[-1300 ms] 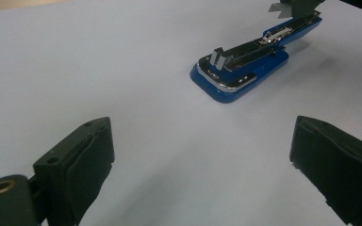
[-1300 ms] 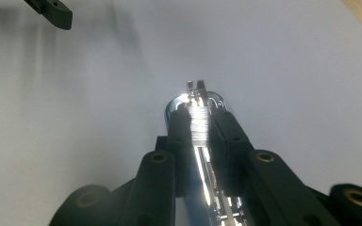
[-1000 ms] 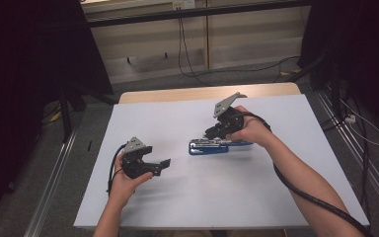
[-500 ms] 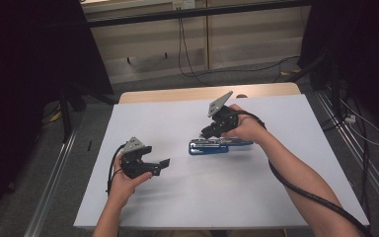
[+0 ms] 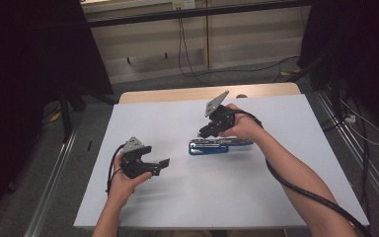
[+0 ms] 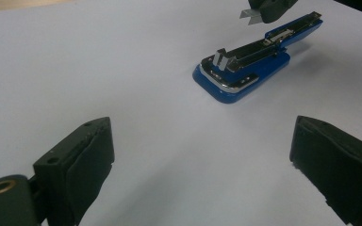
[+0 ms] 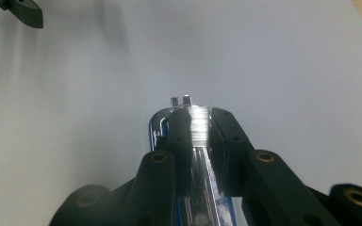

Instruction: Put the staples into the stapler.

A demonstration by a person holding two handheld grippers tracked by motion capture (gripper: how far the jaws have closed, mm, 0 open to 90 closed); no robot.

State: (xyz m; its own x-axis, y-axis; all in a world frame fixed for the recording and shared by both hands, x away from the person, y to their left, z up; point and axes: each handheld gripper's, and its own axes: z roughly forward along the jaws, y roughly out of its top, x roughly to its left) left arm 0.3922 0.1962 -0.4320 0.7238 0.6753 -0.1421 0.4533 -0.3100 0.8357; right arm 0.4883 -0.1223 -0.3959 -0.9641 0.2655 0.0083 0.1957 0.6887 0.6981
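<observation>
A blue stapler lies flat on the white table top, opened up so its metal staple channel faces upward. My right gripper hovers just above the stapler's left end, jaws pointing down, shut on a short silver strip of staples. That strip also shows at the top of the left gripper view, held over the channel. My left gripper rests low on the table to the stapler's left, open, with nothing between its pads.
The white sheet covers most of a wooden table, whose bare far edge shows. Metal rails run along both sides, and cables trail on the floor beyond.
The right gripper has shifted slightly left and tilted over the stapler with the staple strip still in it. The left gripper has stayed in place.
</observation>
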